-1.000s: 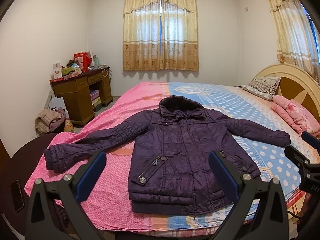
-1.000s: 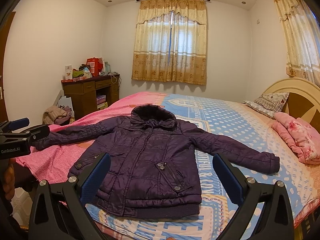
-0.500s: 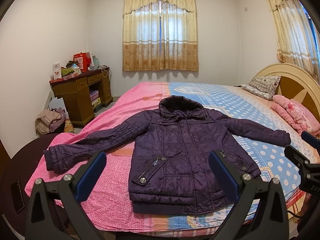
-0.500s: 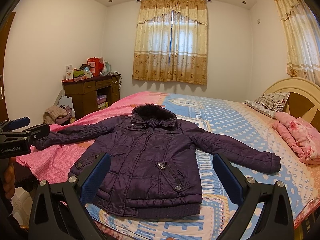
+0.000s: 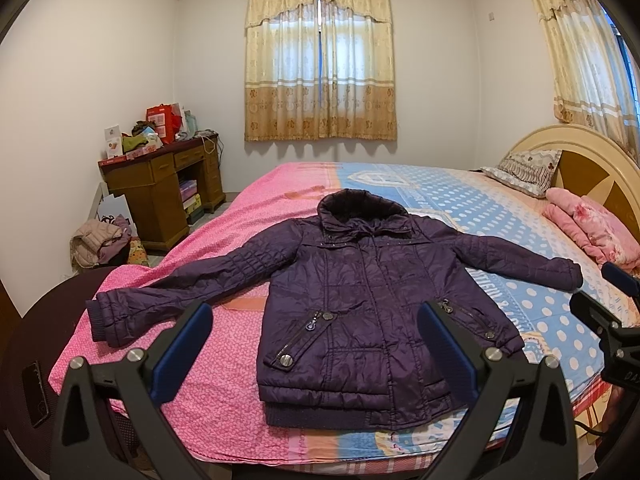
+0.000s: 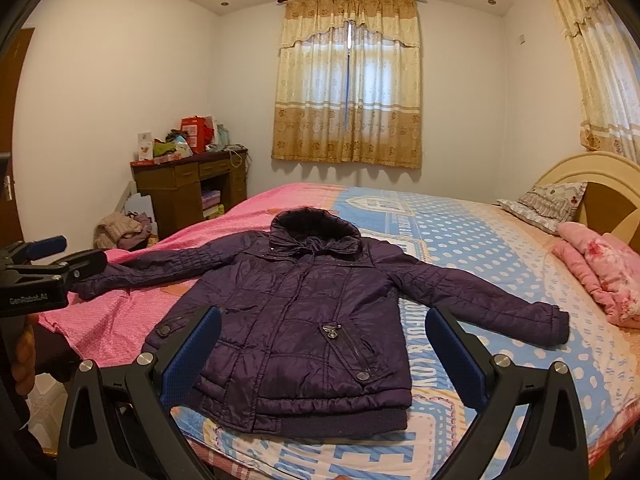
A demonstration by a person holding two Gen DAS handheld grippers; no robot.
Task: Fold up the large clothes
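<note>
Nothing has moved: both grippers' jaws gape apart before the flat purple jacket (image 5: 360,300).

You had one purple jacket (image 5: 372,308) spread on one bed (image 5: 480,216), with two sleeves out to the sides, two zip pockets on its front and one dark collar at the top. You held two grippers, the left gripper (image 5: 316,340) and the right gripper (image 6: 324,344), each with two blue-padded fingers standing wide apart and nothing between them. Around the room you had two curtained windows (image 5: 320,80), one wooden desk (image 5: 160,184), one patterned pillow (image 5: 520,168), one folded pink blanket (image 5: 592,228) and one heap of clothes (image 5: 100,240) on the floor.
</note>
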